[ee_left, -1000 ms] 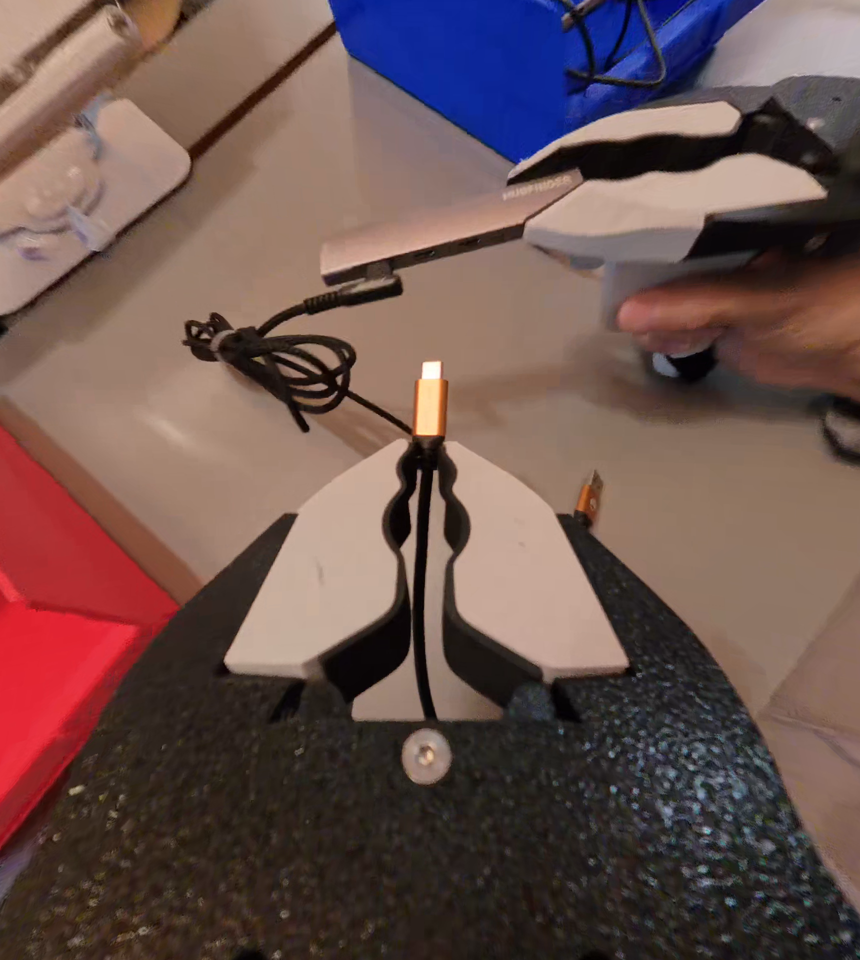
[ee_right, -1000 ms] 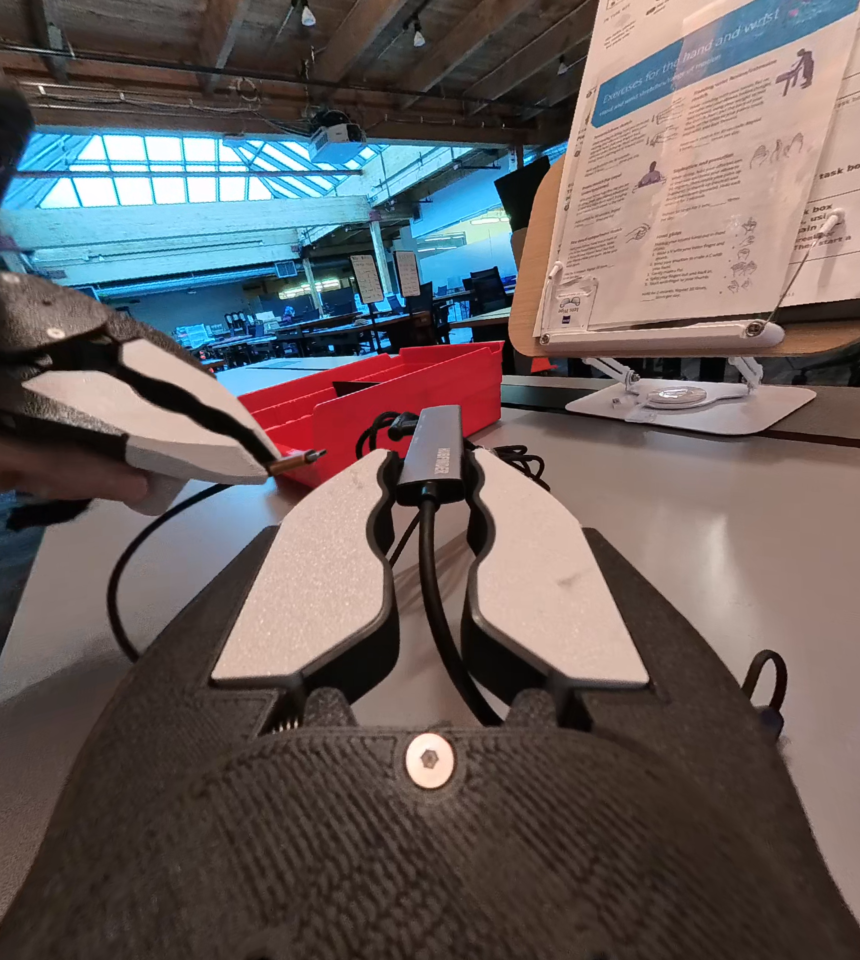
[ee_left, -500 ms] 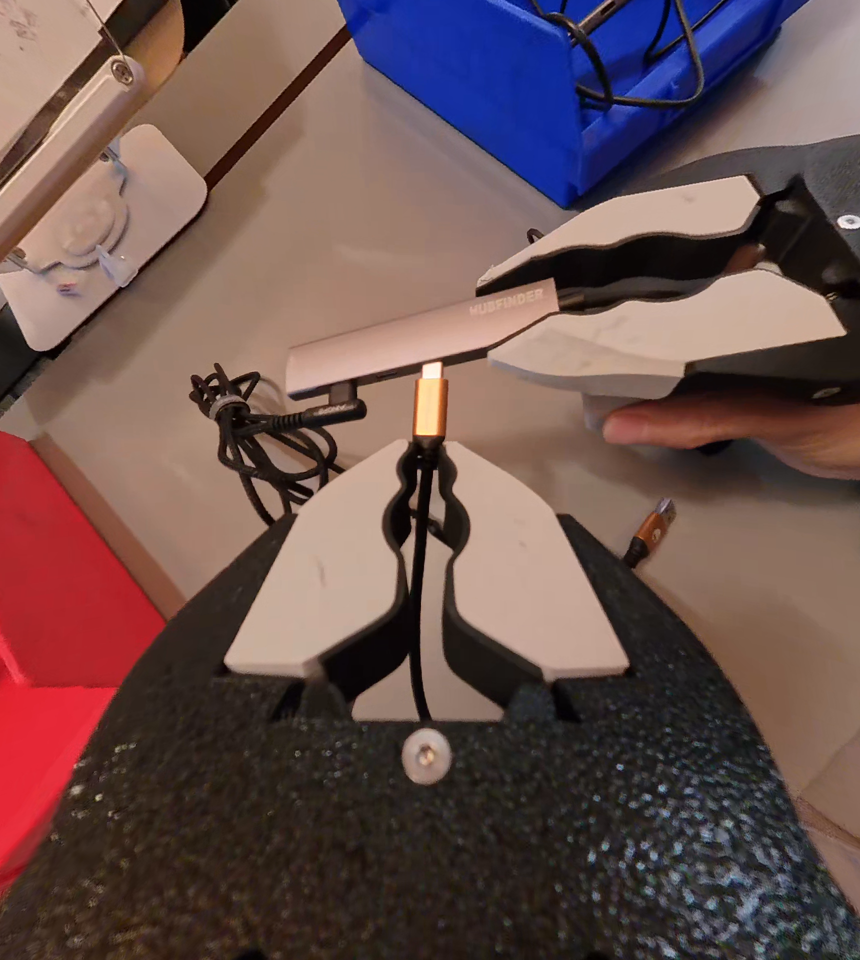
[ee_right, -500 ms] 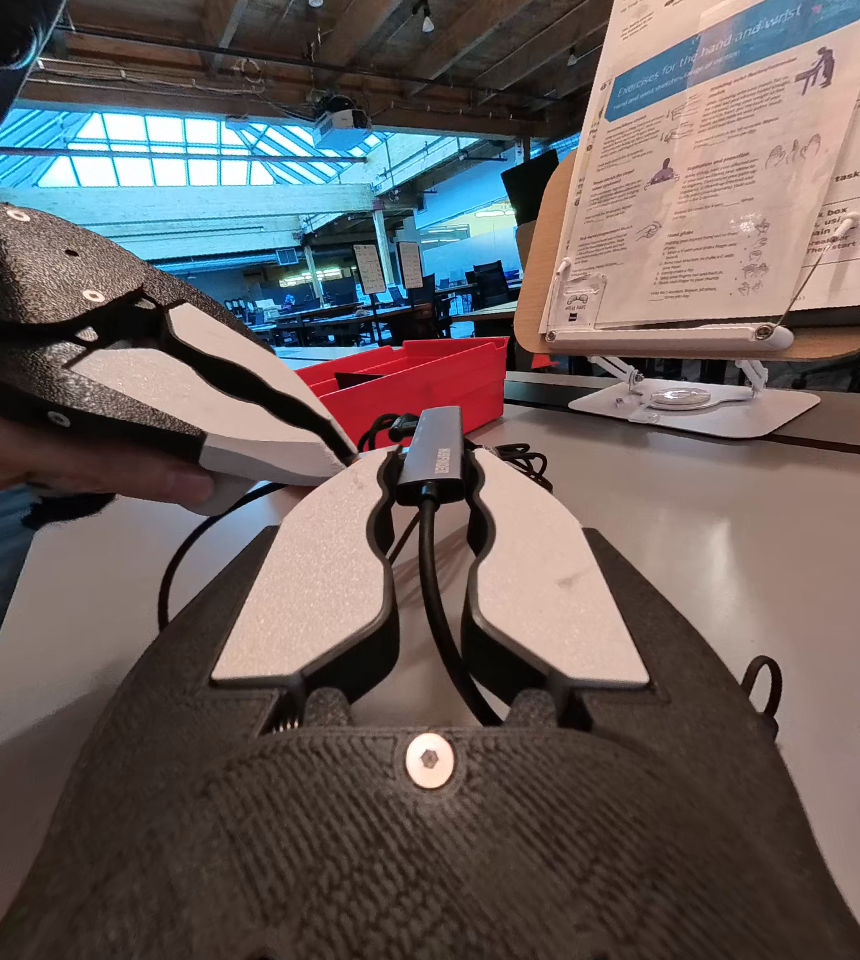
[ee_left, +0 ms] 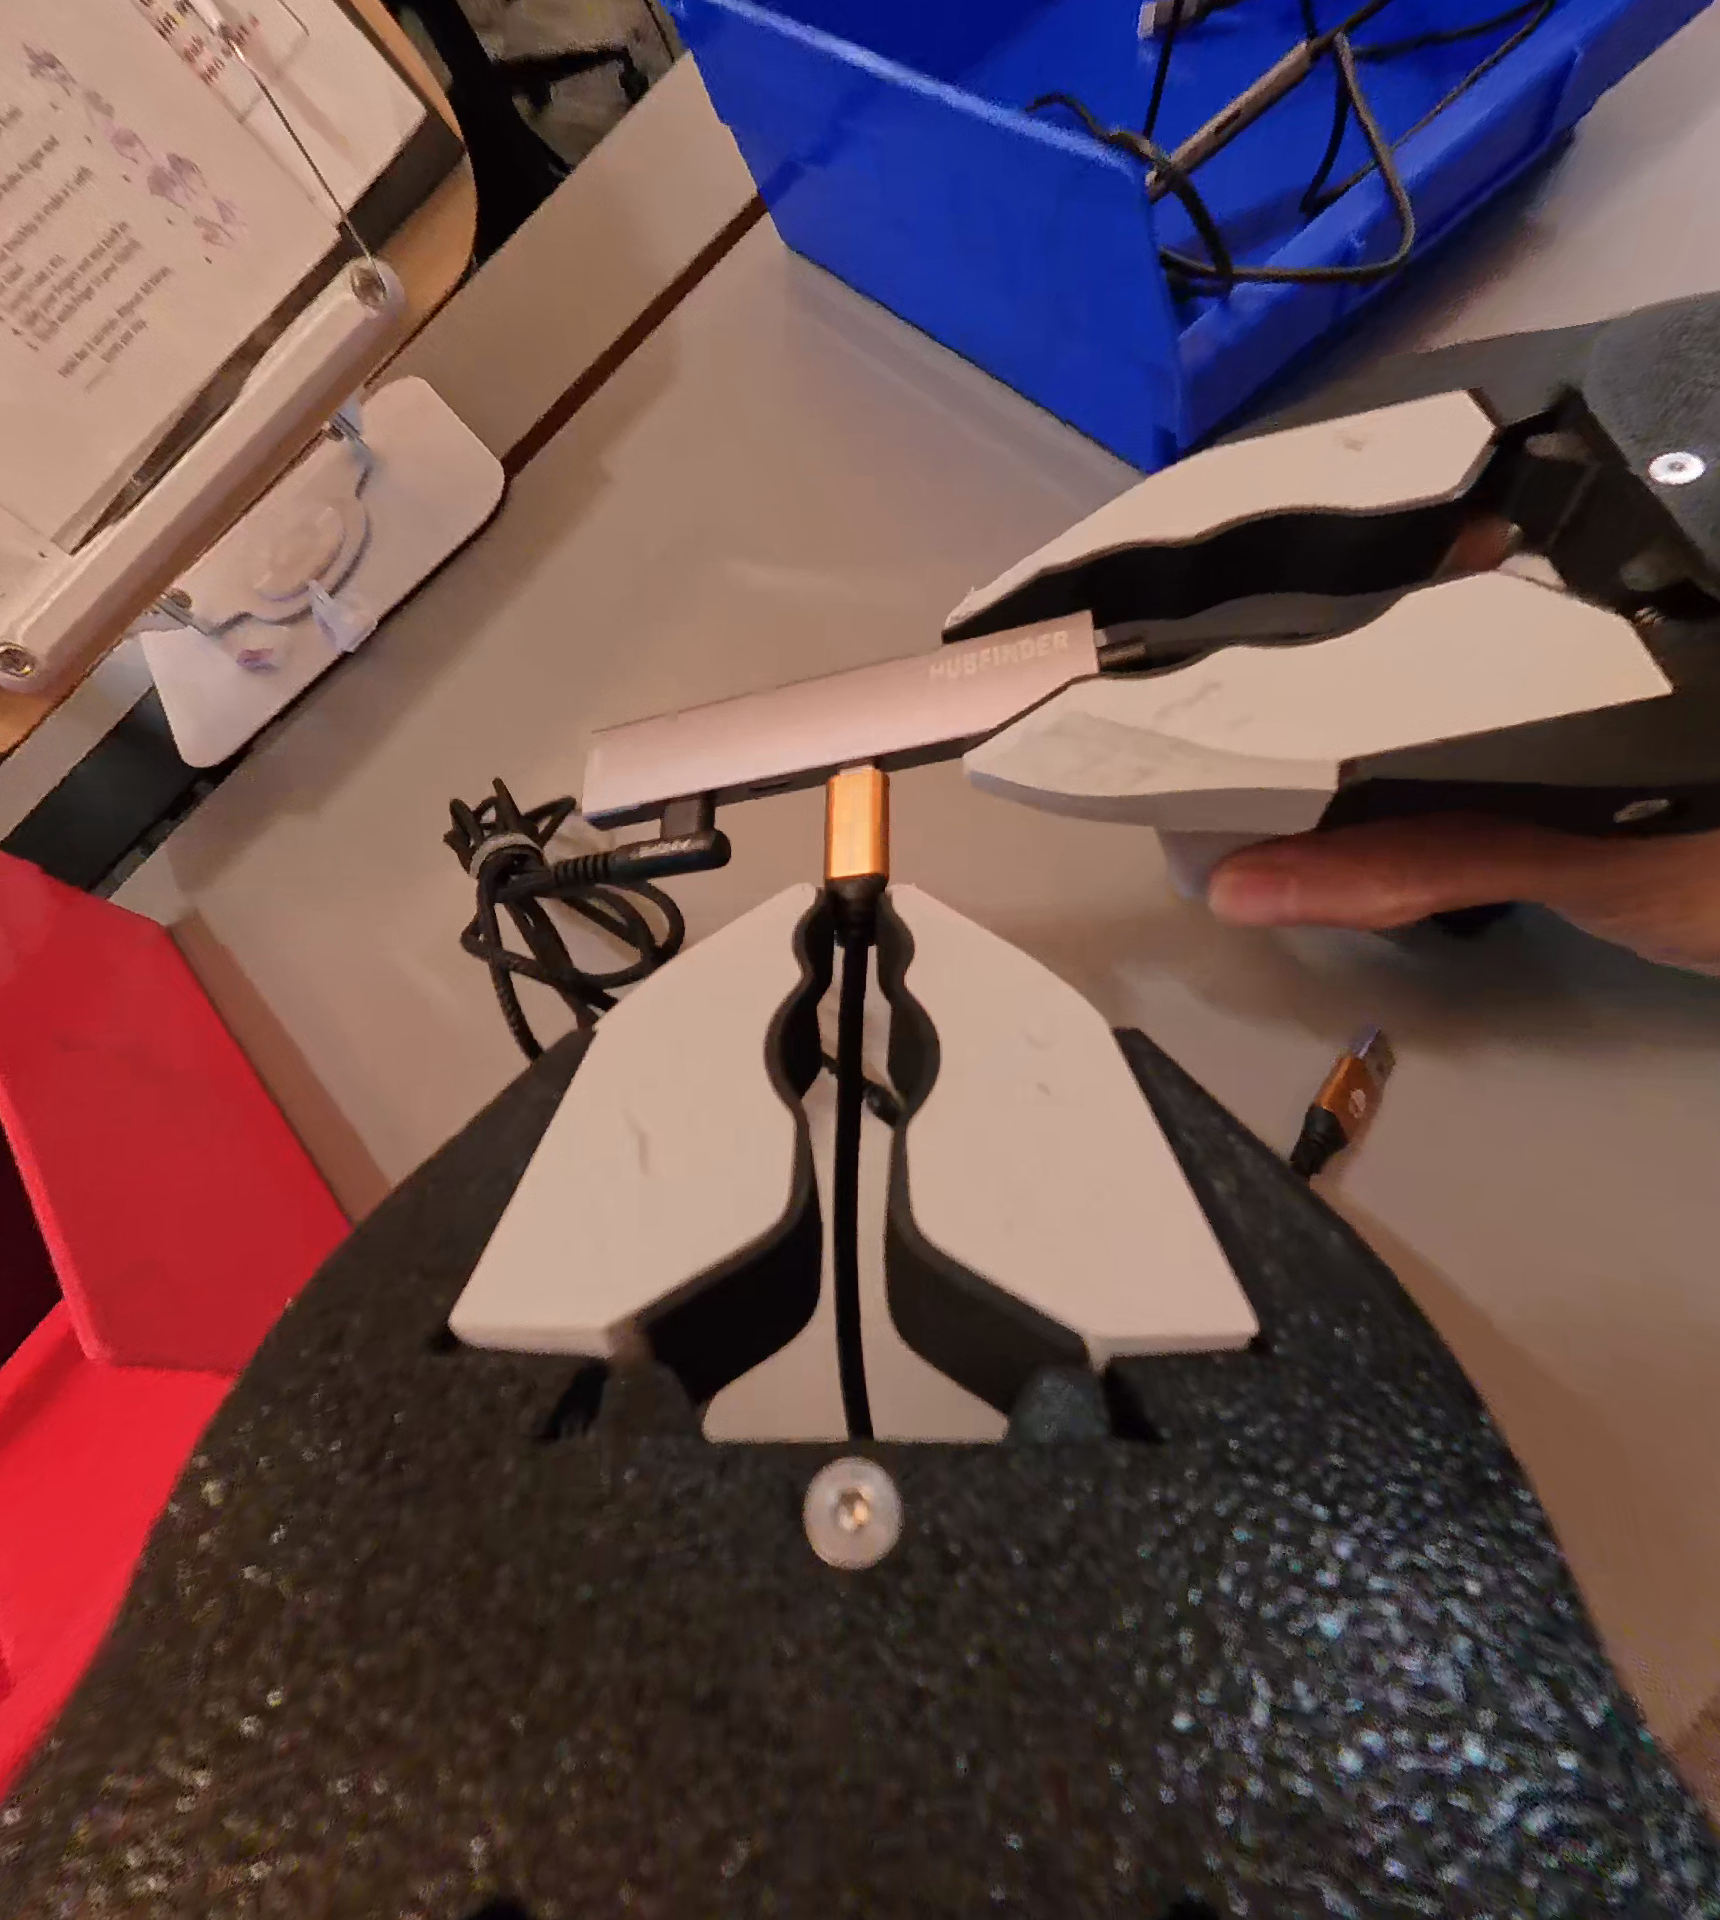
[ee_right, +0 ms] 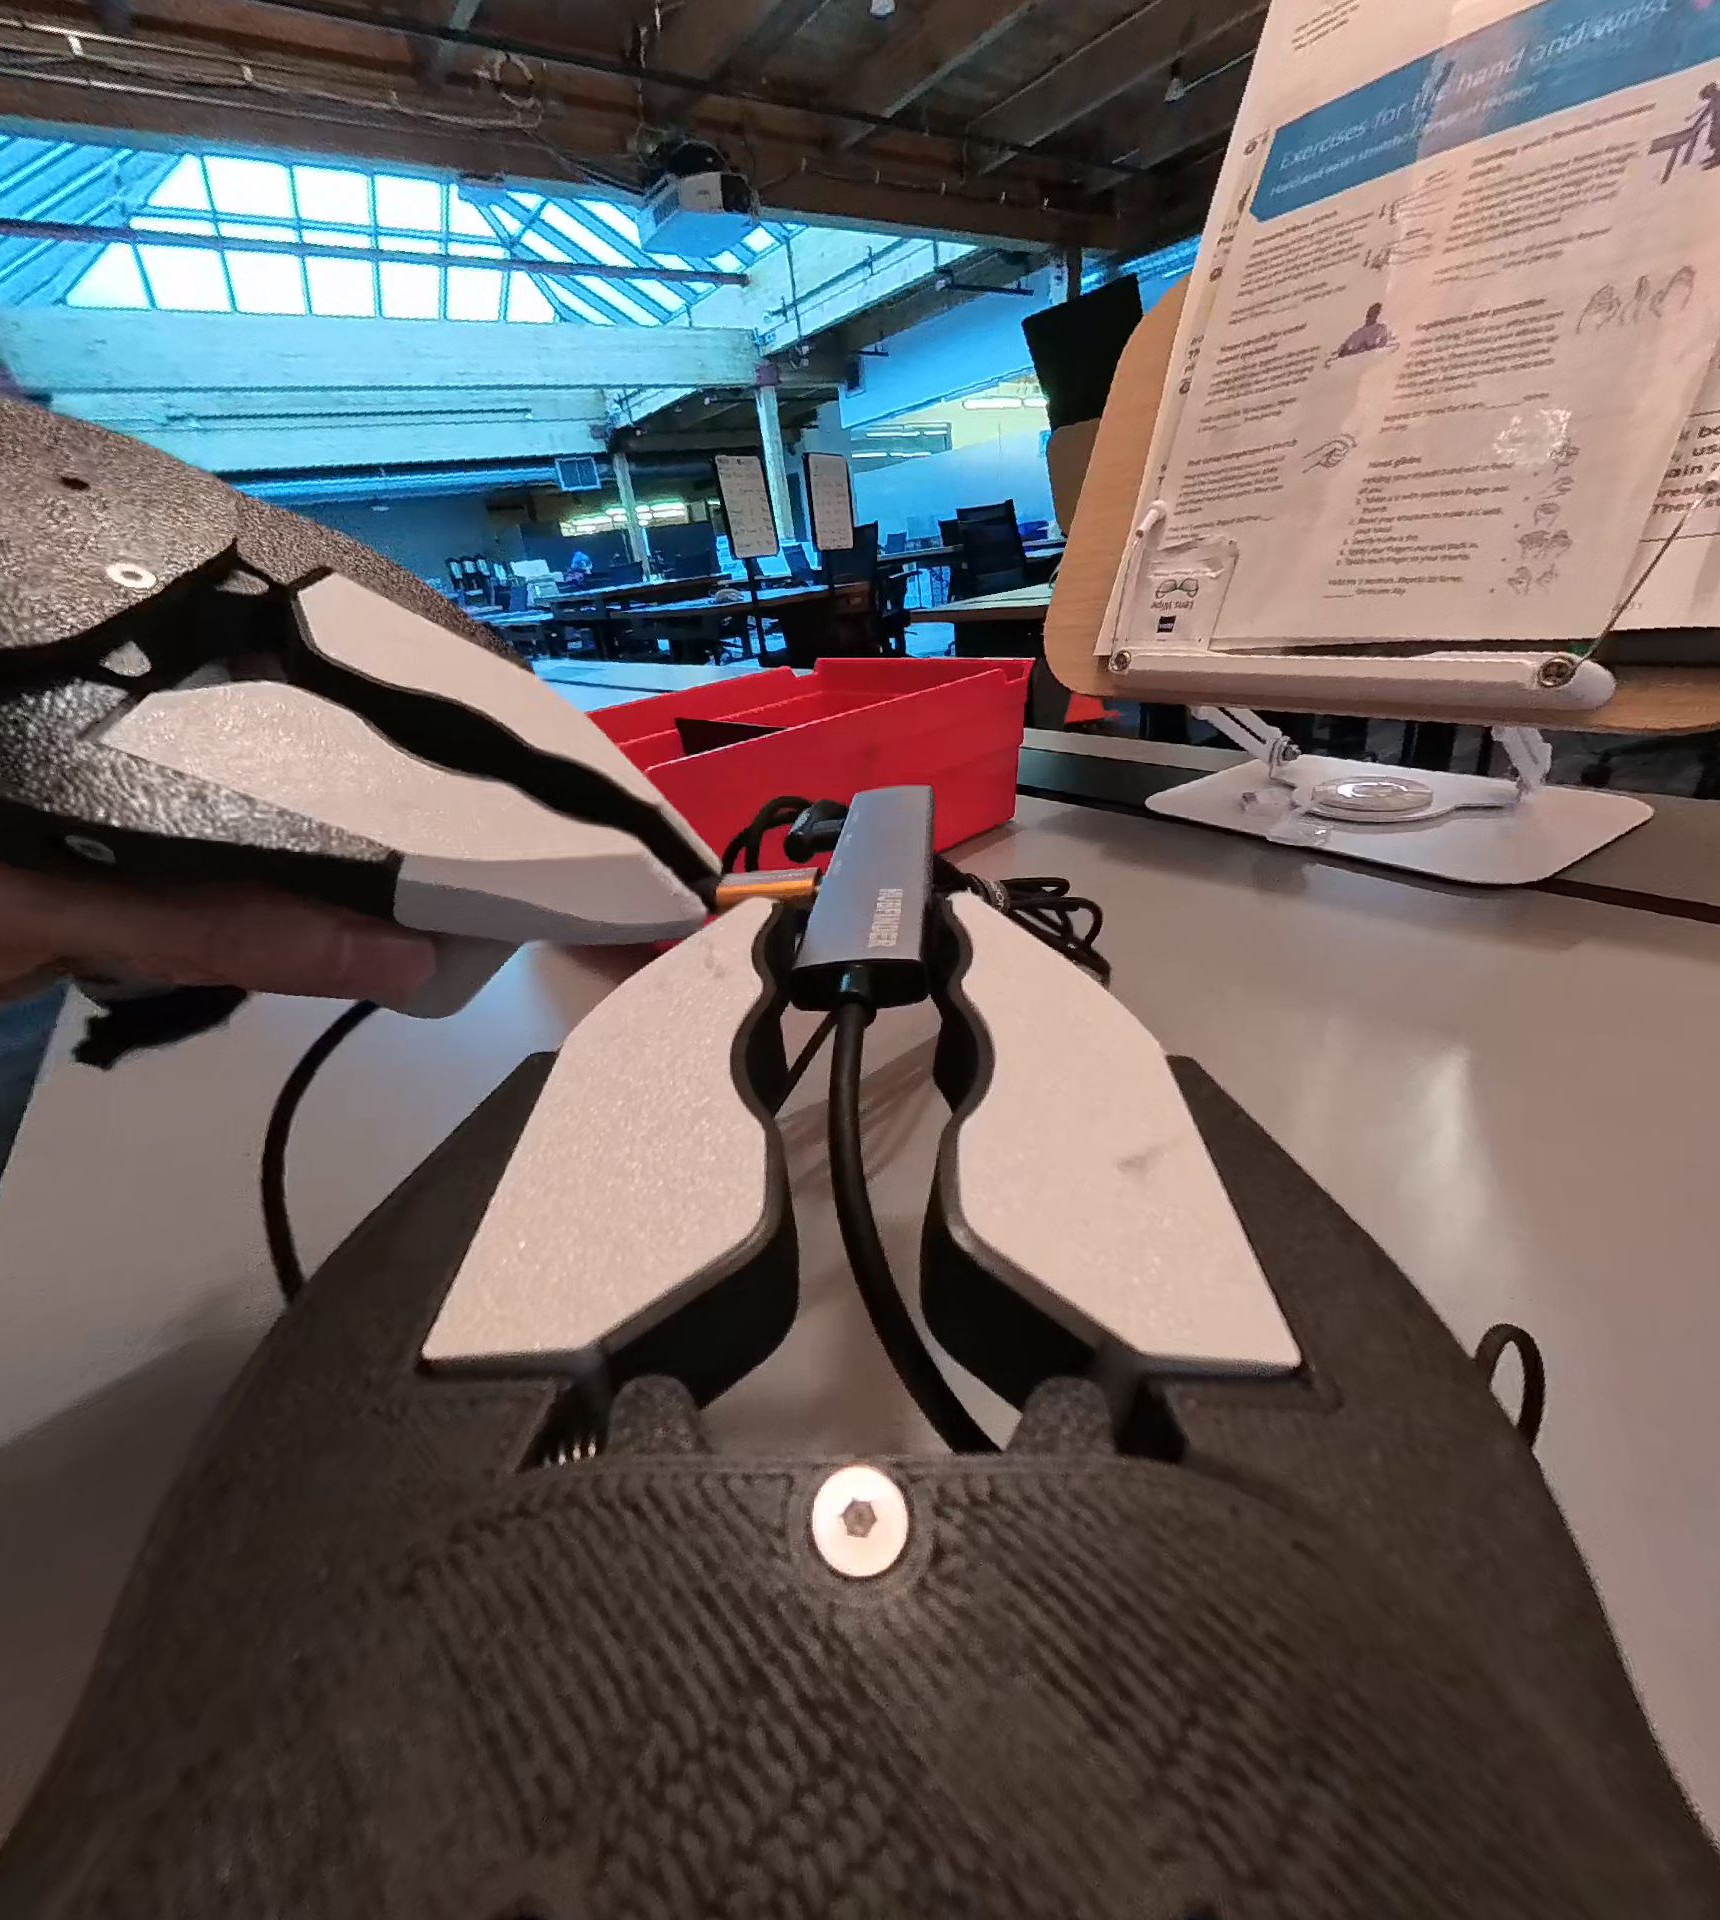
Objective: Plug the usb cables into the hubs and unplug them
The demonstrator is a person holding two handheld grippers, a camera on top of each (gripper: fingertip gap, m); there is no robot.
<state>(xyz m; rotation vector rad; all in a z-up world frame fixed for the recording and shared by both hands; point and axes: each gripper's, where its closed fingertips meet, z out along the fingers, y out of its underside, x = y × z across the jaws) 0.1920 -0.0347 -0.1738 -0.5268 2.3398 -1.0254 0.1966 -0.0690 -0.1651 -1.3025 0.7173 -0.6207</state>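
My left gripper [ee_left: 851, 902] is shut on a black cable with an orange-gold USB plug [ee_left: 857, 840]. The plug's metal tip meets the side of a slim grey hub [ee_left: 814, 722] held above the table. My right gripper [ee_right: 861, 940] is shut on the hub [ee_right: 871, 894] at its cable end. In the right wrist view the left gripper [ee_right: 705, 902] comes in from the left, its plug [ee_right: 768, 888] touching the hub's side. A black angled plug [ee_left: 674, 840] sits in the hub's far end, its bundled cable [ee_left: 544, 914] on the table.
A red bin [ee_left: 25, 1091] is at the left, a blue bin [ee_left: 1043, 208] with cables and another hub at the back. A document stand [ee_right: 1396, 800] holds printed sheets. The cable's other orange plug [ee_left: 1349, 1091] lies loose on the grey table [ee_left: 835, 499].
The hub and the orange plug have come together: a second ago they were well apart, now the plug's tip is at the hub's side port. The hub has moved lower and closer.
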